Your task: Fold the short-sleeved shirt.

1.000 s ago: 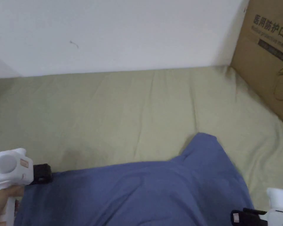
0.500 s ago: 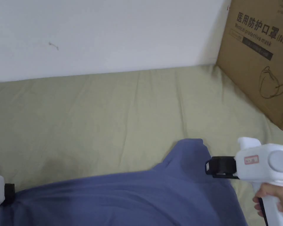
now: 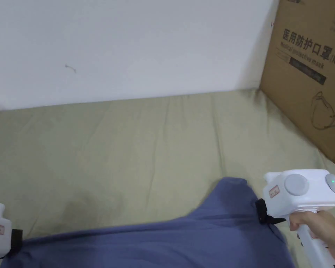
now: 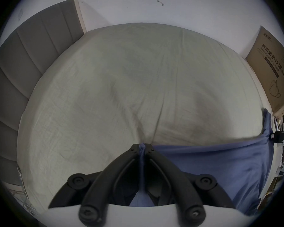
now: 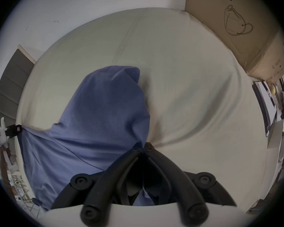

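Blue cotton short-sleeved shirt (image 3: pixel 156 240) held stretched over the pale green bedsheet (image 3: pixel 128 146), near edge of the bed, one sleeve flopped forward toward the wall. Left gripper (image 4: pixel 142 150) has its jaws pressed together on a bunched edge of the cloth; right gripper (image 5: pixel 143 148) likewise pinches the cloth at the opposite side. Brown cardboard box (image 3: pixel 306 76) stands at far right, apart from the shirt. Step judged: spreading the shirt flat before folding. Next move likely calls for lowering both corners evenly, keeping tension, so the sleeve lies smooth.
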Demonstrator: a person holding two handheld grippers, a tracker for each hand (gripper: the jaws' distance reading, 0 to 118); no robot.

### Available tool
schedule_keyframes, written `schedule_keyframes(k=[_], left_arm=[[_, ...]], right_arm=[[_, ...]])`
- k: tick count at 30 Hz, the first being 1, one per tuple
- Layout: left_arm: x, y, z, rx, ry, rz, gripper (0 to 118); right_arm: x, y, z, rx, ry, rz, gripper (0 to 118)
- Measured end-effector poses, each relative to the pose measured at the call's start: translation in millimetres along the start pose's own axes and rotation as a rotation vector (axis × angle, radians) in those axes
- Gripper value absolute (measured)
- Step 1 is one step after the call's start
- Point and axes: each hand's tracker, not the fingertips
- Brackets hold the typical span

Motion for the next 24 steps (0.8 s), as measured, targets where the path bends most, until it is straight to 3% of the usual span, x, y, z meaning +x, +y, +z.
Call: schedule_keyframes(k=[3,6,9,13,16,24], left_arm=[[-4,5,17,0.010,-0.018,0.001,3],[-9,14,46,0.061,-0.058,0.045,3],[-7,23,80,0.118,-0.060,-0.001,3],[-10,40,133,0.214,-0.073,-0.007,3],[-10,59,177,0.284,-0.081,0.001,3],[-7,127,301,0.516,-0.042,-0.029,3]], right_arm=[[4,3,28,0.055,0.049,-0.072,0],[5,10,66,0.107,0.165,-0.083,0],[-4,21,110,0.178,0.144,-0.051,0],[-6,41,162,0.244,0.202,-0.092,0],[-16,54,203,0.308,0.173,-0.034,0],[-21,107,318,0.493,0.248,-0.105,0]])
